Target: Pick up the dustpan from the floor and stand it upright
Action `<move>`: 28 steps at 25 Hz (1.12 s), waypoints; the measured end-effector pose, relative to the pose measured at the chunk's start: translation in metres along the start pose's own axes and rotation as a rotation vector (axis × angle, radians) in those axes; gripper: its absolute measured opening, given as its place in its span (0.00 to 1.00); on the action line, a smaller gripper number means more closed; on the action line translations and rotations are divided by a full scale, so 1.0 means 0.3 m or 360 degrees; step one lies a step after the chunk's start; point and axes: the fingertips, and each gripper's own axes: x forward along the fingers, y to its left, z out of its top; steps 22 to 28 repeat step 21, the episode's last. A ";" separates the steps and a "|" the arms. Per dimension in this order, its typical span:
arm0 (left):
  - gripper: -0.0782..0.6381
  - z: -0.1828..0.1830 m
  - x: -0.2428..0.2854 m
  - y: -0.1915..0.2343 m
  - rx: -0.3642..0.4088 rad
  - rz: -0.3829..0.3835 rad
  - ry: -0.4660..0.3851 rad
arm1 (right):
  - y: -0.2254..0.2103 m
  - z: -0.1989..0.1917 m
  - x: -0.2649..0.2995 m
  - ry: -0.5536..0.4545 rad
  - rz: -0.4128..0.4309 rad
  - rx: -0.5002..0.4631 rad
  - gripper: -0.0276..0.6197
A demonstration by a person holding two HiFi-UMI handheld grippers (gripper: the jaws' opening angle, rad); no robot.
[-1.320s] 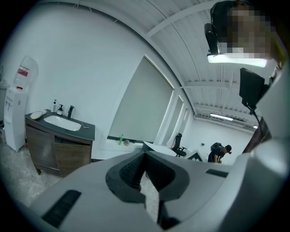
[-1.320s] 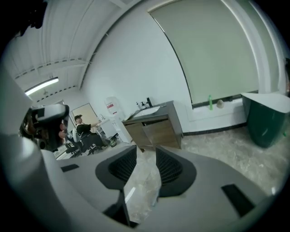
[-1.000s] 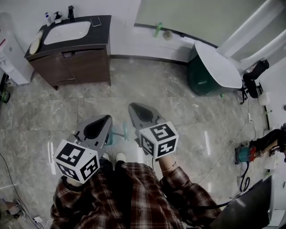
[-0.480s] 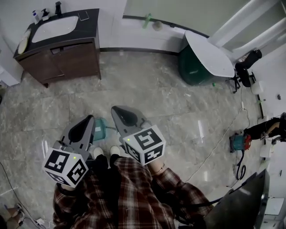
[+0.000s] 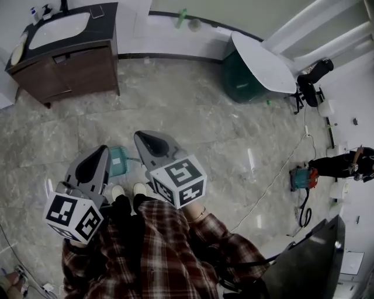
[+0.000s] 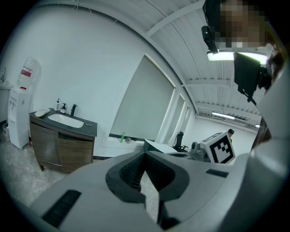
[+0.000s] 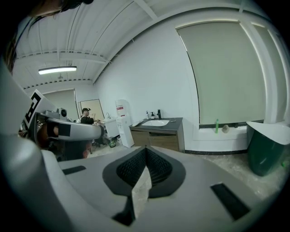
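At far left stands a white water dispenser (image 6: 18,115) with a red label, its print too small to read. Beside it is a brown sink cabinet (image 5: 70,73), small bottles (image 5: 38,10) on its dark worktop (image 5: 102,26).

The left gripper (image 5: 103,149) is held in front of the person, jaws together with nothing between them. Its cube (image 5: 73,215) bears black-and-white square markers, no words.

Just right of it the teal dustpan (image 5: 120,159) lies on the marbled floor (image 5: 193,128) ahead of the person's white shoes (image 5: 128,190) — between the two grippers, held by neither.

The right gripper (image 5: 139,135) is likewise closed and empty, with the same markers on its cube (image 5: 178,180).

Further right stands a dark green bin (image 5: 236,84) with a white lid — then a teal machine (image 5: 301,178) with a black cable, on the floor.
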 end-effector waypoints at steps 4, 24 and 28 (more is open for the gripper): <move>0.11 -0.014 -0.015 0.024 -0.0012 0.0002 -0.0006 | 0.012 -0.026 0.016 0.0020 -0.0001 -0.0001 0.06; 0.11 -0.048 -0.006 0.053 -0.0048 -0.0019 0.0045 | 0.007 -0.055 0.054 0.0078 0.0003 0.0019 0.06; 0.11 -0.048 -0.006 0.053 -0.0048 -0.0019 0.0045 | 0.007 -0.055 0.054 0.0078 0.0003 0.0019 0.06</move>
